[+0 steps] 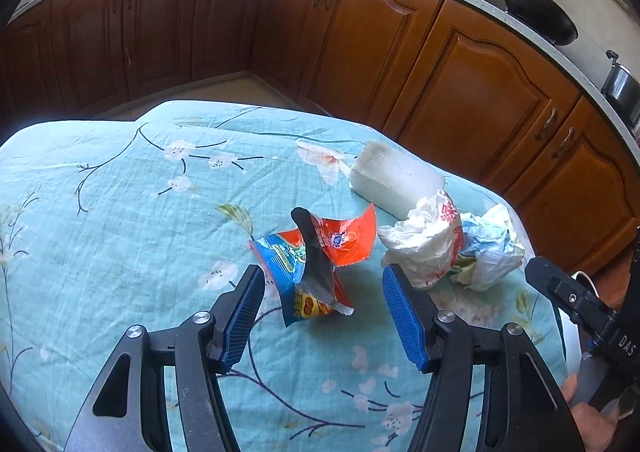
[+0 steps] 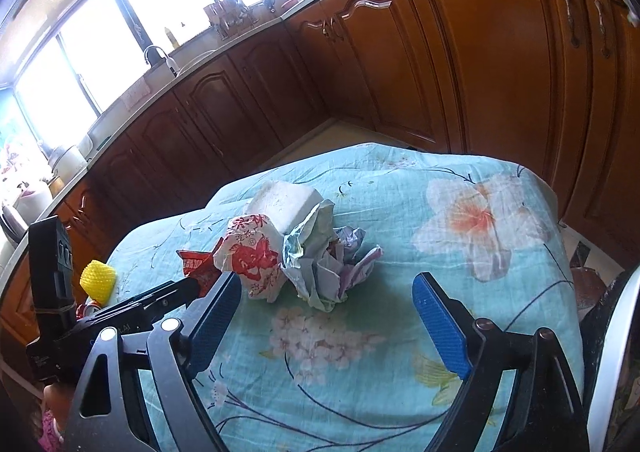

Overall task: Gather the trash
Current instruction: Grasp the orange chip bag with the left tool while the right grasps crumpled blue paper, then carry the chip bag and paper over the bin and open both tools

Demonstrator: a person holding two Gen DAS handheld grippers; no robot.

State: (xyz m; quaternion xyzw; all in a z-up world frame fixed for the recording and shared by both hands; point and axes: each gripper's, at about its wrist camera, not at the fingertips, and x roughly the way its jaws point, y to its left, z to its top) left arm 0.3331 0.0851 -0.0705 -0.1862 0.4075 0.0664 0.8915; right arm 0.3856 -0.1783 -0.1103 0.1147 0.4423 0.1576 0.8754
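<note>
My left tongs hang over the floral cloth, jaws apart around the torn red-and-blue snack wrapper, neither pad touching it. The wrapper lies with its long axis running from near me up toward the right. My right tongs stand wide apart, holding nothing, just short of the crumpled paper and white printed bag, which sit against a white foam block.

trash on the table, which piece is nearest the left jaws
The torn red and blue snack wrapper, lying just ahead of the open jaws; the crumpled bags and white block lie further right.
</note>
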